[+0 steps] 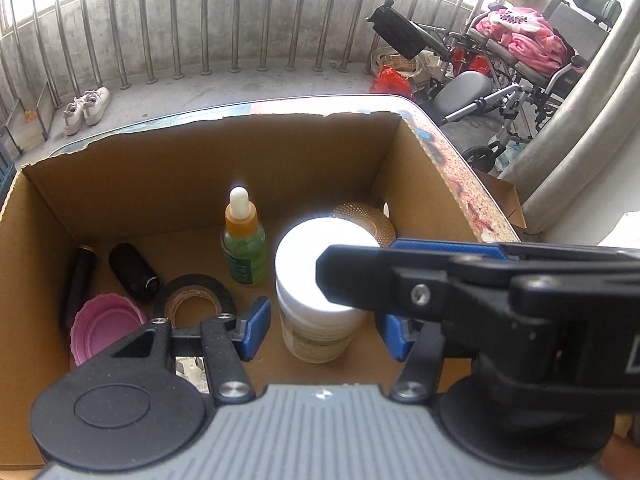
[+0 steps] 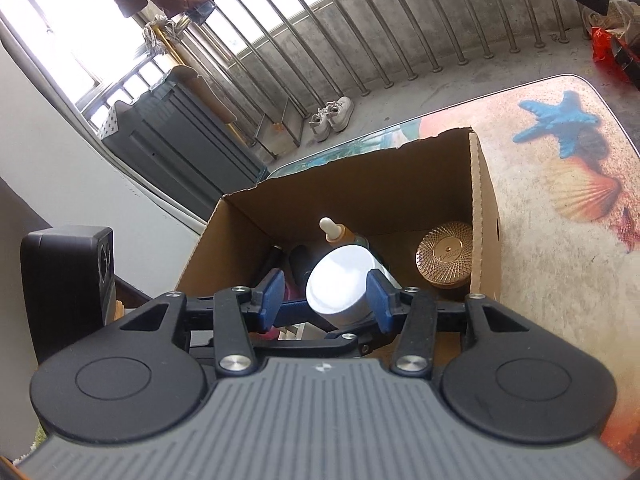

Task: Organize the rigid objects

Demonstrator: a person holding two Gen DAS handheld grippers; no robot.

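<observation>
Left hand-held gripper [image 1: 320, 330]: jaws apart, straddling the white-lidded jar [image 1: 320, 288] with a gap on each side, nothing clamped. Right hand-held gripper [image 2: 325, 300]: blue pads flank the same jar's lid; one pad sits against the rim, the other shows a gap, so no firm clamp is evident.

Jar: upright on the floor of the cardboard box [image 1: 140, 184], which rests on the printed counter [image 2: 560, 220].

Items beyond the left gripper: dropper bottle [image 1: 244, 240], just left of the jar; gold lid [image 1: 366, 220] behind it. To the left: black tape roll [image 1: 196, 296], pink lid [image 1: 106, 330], two dark bottles.

Step, judged: jar being set down and let go. Next move calls for lifting both grippers straight up, clear of the lid.
</observation>
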